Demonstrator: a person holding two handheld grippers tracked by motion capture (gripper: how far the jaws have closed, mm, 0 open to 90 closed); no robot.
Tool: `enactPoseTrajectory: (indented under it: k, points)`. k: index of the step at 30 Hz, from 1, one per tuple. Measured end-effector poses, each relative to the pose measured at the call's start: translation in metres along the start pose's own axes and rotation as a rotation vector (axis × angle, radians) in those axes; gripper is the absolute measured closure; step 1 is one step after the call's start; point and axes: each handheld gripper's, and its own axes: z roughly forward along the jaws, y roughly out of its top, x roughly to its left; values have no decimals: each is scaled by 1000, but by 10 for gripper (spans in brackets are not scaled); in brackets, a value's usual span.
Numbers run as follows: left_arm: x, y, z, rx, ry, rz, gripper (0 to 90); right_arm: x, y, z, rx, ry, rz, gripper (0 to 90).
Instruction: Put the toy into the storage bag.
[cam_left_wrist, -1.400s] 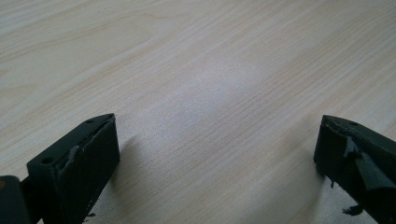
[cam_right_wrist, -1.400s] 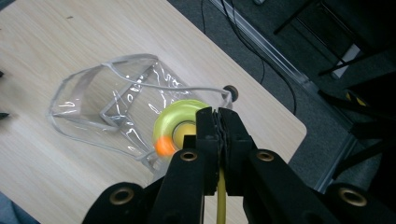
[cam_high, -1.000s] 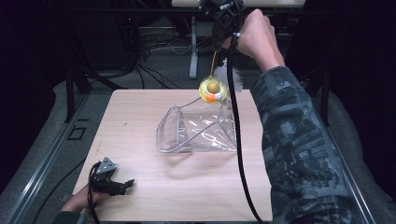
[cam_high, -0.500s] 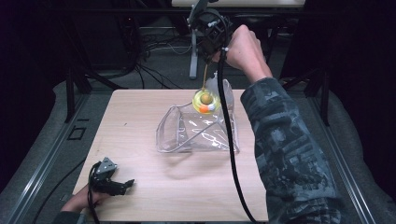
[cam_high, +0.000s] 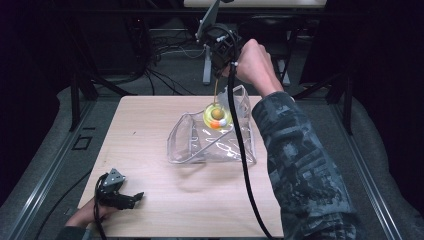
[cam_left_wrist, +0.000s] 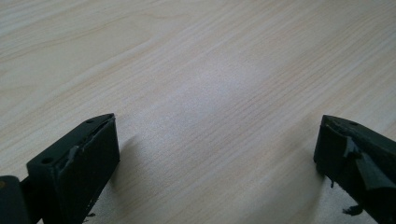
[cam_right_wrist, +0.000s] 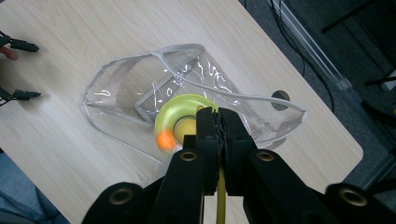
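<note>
**Yellow ring toy hangs from the clenched right gripper above the clear bag**

The yellow ring toy (cam_high: 217, 116), with an orange bead on its rim and a pale ball at its centre, dangles on a thin yellow strap straight below the right gripper (cam_high: 218, 75). In the right gripper view the toy (cam_right_wrist: 182, 122) sits just past the jaw tips, and the two black jaws are pressed together with the strap pinched between them, so this gripper is clenched on the toy's strap.

Directly under the hanging toy lies a transparent plastic bag (cam_high: 200, 145) with a grey-edged mouth, its opening gaping toward the gripper (cam_right_wrist: 217, 122); seen from that gripper, the bag (cam_right_wrist: 116, 102) spreads out beneath and beyond the jaws. Whether the toy touches the bag cannot be told.

The bag rests on a light wooden table (cam_high: 150, 115). Well apart from the right gripper, at the table's near left corner, the left gripper (cam_high: 131, 198) rests low on the wood, held by a hand (cam_high: 87, 214). Its jaws stand wide apart, released, with only bare tabletop (cam_left_wrist: 196, 70) between them.
</note>
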Motion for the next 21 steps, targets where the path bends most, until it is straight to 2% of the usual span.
enactPoseTrajectory:
  k: [6,10,15,21]
  points:
    - [0,0,0,0,-1,0,4,2,-2,15,19,12,-7,876]
    - [0,0,0,0,-1,1,4,2,-5,26,29,25,11,877]
    - [0,0,0,0,-1,0,4,0,-10,38,51,31,11,876]
    - [0,0,0,0,-1,1,4,1,-14,48,70,39,11,876]
